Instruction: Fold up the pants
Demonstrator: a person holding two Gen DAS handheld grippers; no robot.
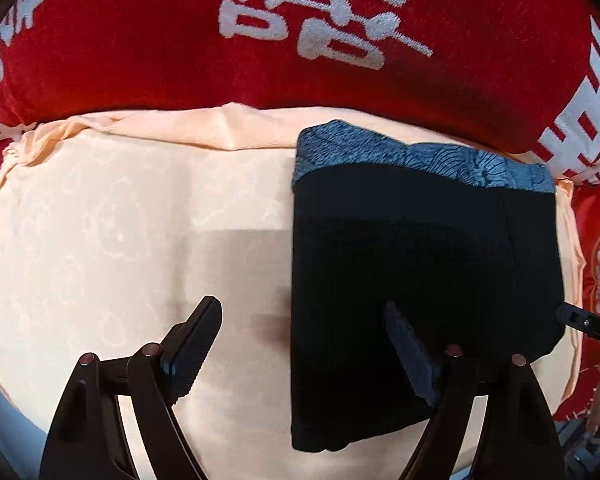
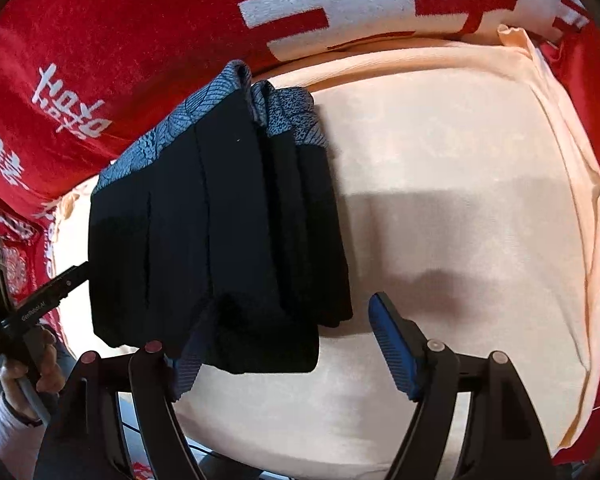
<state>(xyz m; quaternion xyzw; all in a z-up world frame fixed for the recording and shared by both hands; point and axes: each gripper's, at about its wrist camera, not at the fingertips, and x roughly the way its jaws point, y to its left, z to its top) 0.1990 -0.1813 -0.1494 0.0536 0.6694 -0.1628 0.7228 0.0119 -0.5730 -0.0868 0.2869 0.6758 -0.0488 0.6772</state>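
The folded pants [image 1: 420,264] are lying flat on a peach cloth [image 1: 120,220], which is spreading over a red blanket with white characters [image 1: 140,52]. The pants are sitting as a dark, compact rectangle, their blue-grey patterned waistband [image 1: 412,156] facing the blanket's big white character. The left tongs [image 1: 304,344] are hanging open just over the pants' edge, one finger [image 1: 196,344] over bare peach cloth beside the pants, the other over the black fabric, neither pressing on it. The right tongs [image 2: 284,340] are likewise standing wide open at the pants' near corner, one finger partly hidden behind the folded layers, the blue-padded one [image 2: 392,344] over peach cloth beside the pants; nothing is being gripped
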